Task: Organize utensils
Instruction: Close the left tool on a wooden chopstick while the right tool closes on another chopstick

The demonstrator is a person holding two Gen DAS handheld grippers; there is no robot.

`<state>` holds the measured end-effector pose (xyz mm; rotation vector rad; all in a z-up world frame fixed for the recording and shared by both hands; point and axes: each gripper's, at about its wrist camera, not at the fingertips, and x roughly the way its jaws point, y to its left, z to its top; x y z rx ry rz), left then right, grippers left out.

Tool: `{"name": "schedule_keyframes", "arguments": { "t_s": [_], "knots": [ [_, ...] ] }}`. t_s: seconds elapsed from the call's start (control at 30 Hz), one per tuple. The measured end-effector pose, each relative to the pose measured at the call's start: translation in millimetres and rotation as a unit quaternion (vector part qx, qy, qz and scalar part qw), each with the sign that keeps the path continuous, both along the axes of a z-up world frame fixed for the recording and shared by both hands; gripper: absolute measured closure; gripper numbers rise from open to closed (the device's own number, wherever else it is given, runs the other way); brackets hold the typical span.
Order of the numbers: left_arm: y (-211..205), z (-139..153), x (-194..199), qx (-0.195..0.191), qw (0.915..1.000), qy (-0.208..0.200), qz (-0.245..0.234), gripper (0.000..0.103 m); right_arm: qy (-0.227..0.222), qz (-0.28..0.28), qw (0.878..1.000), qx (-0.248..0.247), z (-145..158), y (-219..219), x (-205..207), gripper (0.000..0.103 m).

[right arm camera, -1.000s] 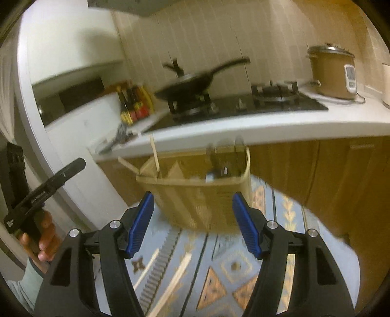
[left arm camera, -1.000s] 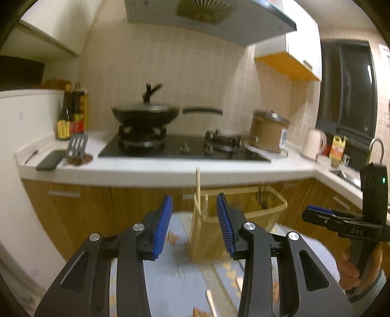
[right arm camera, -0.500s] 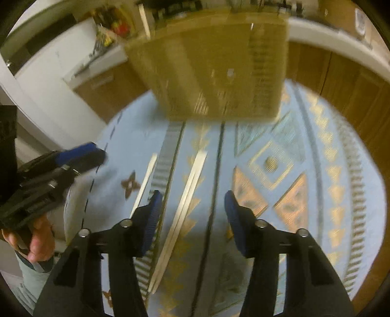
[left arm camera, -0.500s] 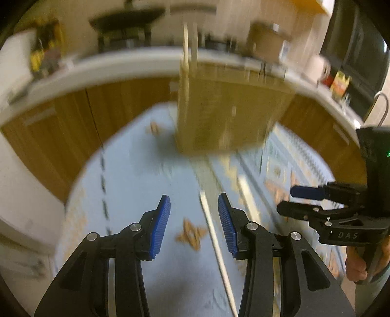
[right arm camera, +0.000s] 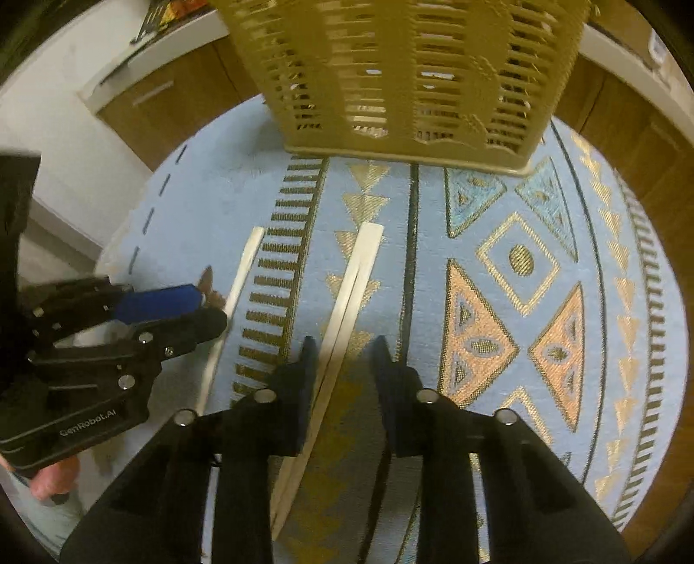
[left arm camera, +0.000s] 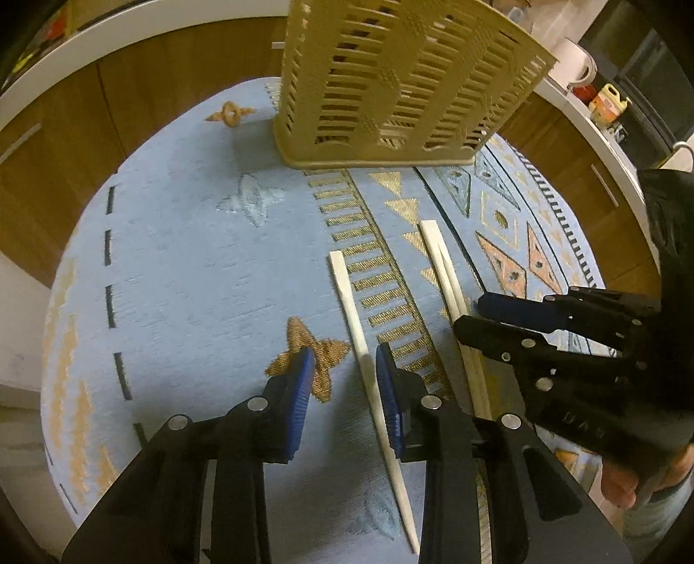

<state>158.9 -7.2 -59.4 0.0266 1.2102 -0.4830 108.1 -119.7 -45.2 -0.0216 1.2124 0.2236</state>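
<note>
Chopsticks: three pale sticks lie flat on the patterned blue rug, none in the caddy from what shows here.
Single chopstick [left arm camera: 347, 295]: lies alone on the rug, running between the left tool's pads and on under that tool toward the camera.
Chopstick pair [right arm camera: 353, 277]: two sticks side by side and touching, lying to the right of the single one, their near ends passing between the right tool's pads.
Left tool [left arm camera: 342, 382]: points steeply down at the rug; jaws closing, a gap open on each side of the single chopstick, which sits closer to the right-hand pad; pads not pressing it, nothing gripped.
Right tool [right arm camera: 342, 360]: also points steeply down; jaws closing, the pair close against the left-hand pad with a clear gap to the other pad; nothing gripped.
Tools to each other: side by side and near, each seen at the edge of the other's view, with part of a hand below each body.
Utensil caddy [left arm camera: 403, 82]: tan slotted plastic, upright on the rug beyond the far ends of the chopsticks, well apart from both tools.
Rug [left arm camera: 186, 269]: light blue with gold and salmon triangles and diamonds.
Surroundings: wooden cabinet fronts [left arm camera: 56, 143] ring the rug under a white bench [left arm camera: 86, 30].
</note>
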Motion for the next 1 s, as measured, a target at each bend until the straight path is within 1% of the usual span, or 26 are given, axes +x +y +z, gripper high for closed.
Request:
{"name": "schedule_keyframes", "arguments": {
  "t_s": [0.1, 0.13, 0.3, 0.43, 0.6, 0.73, 0.8, 0.83, 0.87, 0.9, 0.93, 0.97, 1.0],
  "knots": [
    [-5.3, 1.2, -1.2, 0.008, 0.9999, -0.008, -0.001, 0.076, -0.013, 0.017, 1.0, -0.02, -1.7, 9.4, -6.3, 0.084],
    [-6.5, 1.7, -0.8, 0.009, 0.9999, -0.008, -0.002, 0.076, -0.015, 0.023, 0.999, -0.027, -2.0, 10.6, -6.7, 0.089],
    [-7.4, 3.1, 1.1, 0.01, 0.9999, -0.008, -0.002, 0.076, -0.021, 0.027, 0.998, -0.045, -5.7, 13.3, -16.2, 0.091],
    [-8.5, 2.2, 3.0, 0.008, 0.9999, -0.008, -0.001, 0.076, -0.018, 0.02, 0.998, -0.05, -5.5, -3.3, -25.7, 0.092],
    [-11.7, 3.5, 8.1, 0.016, 0.9998, -0.011, 0.004, 0.076, -0.011, 0.005, 0.998, -0.057, -0.9, -34.0, -24.4, 0.092],
    [-18.9, 3.1, 12.7, 0.028, 0.9994, -0.018, 0.007, 0.076, 0.006, -0.01, 0.999, -0.032, 2.3, -54.9, -20.1, 0.092],
    [-21.3, 3.0, 14.3, 0.032, 0.9993, -0.02, 0.006, 0.076, 0.016, -0.014, 1.0, -0.02, 4.0, -60.7, -14.2, 0.089],
    [-22.3, 2.9, 15.2, 0.033, 0.9992, -0.02, 0.004, 0.076, 0.018, -0.016, 1.0, -0.017, 5.5, -63.1, -11.2, 0.085],
    [-22.6, 2.8, 15.9, 0.033, 0.9993, -0.019, 0.003, 0.076, 0.019, -0.018, 1.0, -0.013, 7.0, -64.6, -8.5, 0.076],
    [-22.7, 2.8, 16.9, 0.033, 0.9993, -0.018, 0.001, 0.076, 0.021, -0.021, 1.0, -0.009, 9.2, -66.3, -2.8, 0.07],
    [-23.0, 2.9, 19.0, 0.033, 0.9993, -0.016, 0.0, 0.076, 0.023, -0.023, 0.999, -0.005, 10.7, -68.5, 1.8, 0.057],
    [-22.2, 3.0, 20.8, 0.03, 0.9995, -0.012, -0.002, 0.076, 0.023, -0.027, 0.999, 0.001, 12.4, -70.2, 8.1, 0.052],
    [-21.0, 3.1, 22.5, 0.027, 0.9996, -0.008, -0.003, 0.076, 0.025, -0.03, 0.999, 0.003, 13.3, -71.3, 14.7, 0.052]
  ]
}}
